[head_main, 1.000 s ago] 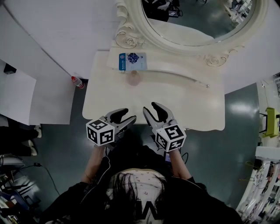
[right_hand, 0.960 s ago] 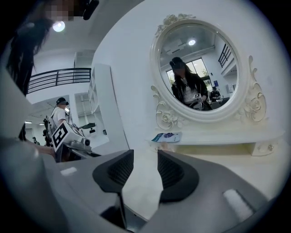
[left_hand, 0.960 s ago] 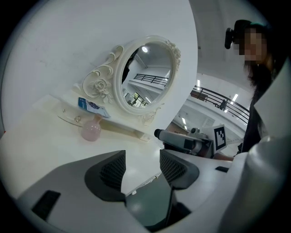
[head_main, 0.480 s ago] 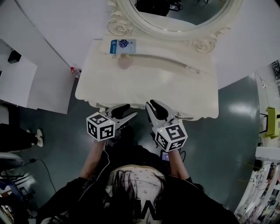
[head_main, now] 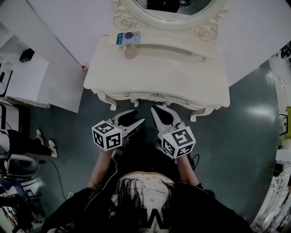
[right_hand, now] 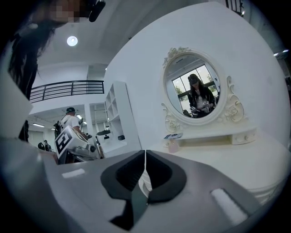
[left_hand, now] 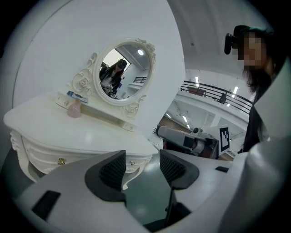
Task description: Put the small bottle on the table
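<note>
The small bottle point(head_main: 130, 53), pink and rounded, stands at the back of the white table point(head_main: 182, 77), just in front of the low shelf under the mirror point(head_main: 168, 9) and below a blue card point(head_main: 127, 37) on that shelf. No gripper is near it: both hang over the floor, short of the table's front edge.

The left gripper point(left_hand: 142, 159) has its 2 jaws spread with only floor and a table leg showing between them. The right gripper point(right_hand: 145, 157) has just been closing and its pads now meet, with nothing between them.

Since the bottle already rests on the table, the placing looks done, and what is left seems to be getting clear. To do that well, keep both grippers low and away from the carved edge, make no sweep toward the back, and leave the bottle untouched where it stands.
</note>
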